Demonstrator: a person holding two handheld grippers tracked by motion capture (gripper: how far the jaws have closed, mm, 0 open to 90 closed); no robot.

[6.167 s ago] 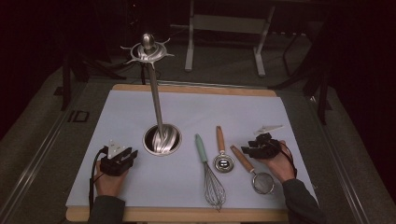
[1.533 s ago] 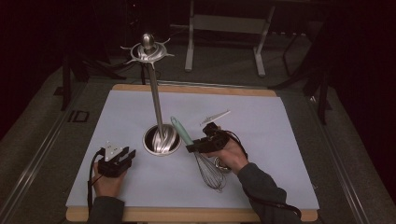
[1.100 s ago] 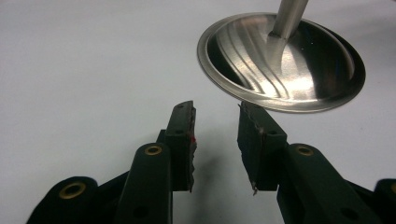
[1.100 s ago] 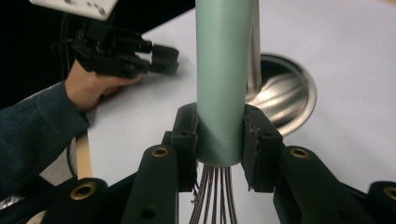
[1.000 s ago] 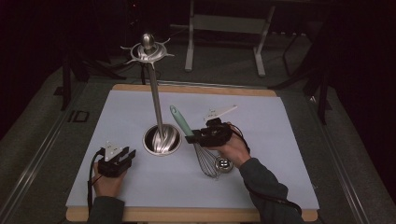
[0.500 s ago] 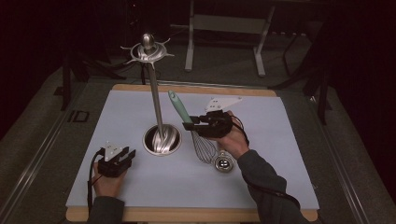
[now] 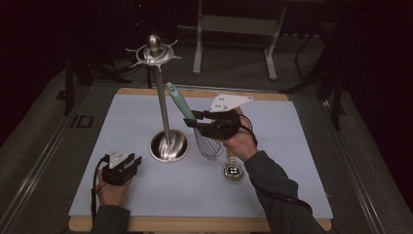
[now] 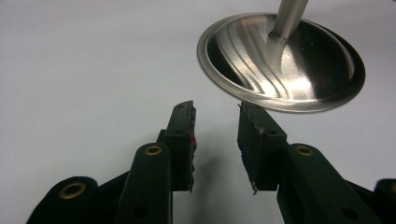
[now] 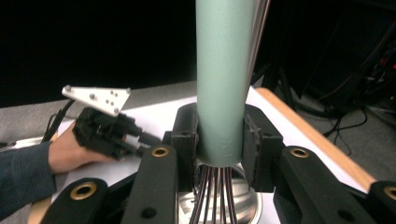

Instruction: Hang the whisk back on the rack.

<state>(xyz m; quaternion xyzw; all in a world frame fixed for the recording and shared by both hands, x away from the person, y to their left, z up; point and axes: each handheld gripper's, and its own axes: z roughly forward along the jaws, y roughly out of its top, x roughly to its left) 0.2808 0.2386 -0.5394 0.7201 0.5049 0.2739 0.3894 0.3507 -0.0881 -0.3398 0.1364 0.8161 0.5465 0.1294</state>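
1. Tabletop [image 7: 302,146] under a pale sheet carries everything; at its left, near the front edge, the left gripper [image 7: 127,163] rests in the person's left hand [image 7: 111,187].
2. In the left gripper view, the left gripper's fingers [image 8: 184,140] stand apart and released, with bare sheet between them, aimed at the round steel base just ahead.
3. Right of that hand stands the utensil stand [image 7: 168,145]: a shiny dished base, a thin upright pole, and a ring of hooks at the top.
4. Just right of the pole, the whisk [image 7: 182,105] hangs in the air above the tabletop, clear of the sheet.
5. Its long axis runs tilted from upright: the mint-green handle points up and to the left, toward the pole, while the wire loops [image 7: 208,144] point down and to the right, near the base's rim.
6. The right gripper [image 7: 191,119] comes in from the right, and its fingers [image 9: 254,140] are clenched on the lower end of the green handle, where the wires begin, as the right gripper view shows.
7. Behind them, the right hand [image 7: 238,139] and grey sleeve reach in from the lower right.
8. A small round metal utensil [image 7: 234,169] lies flat on the sheet just below that hand.
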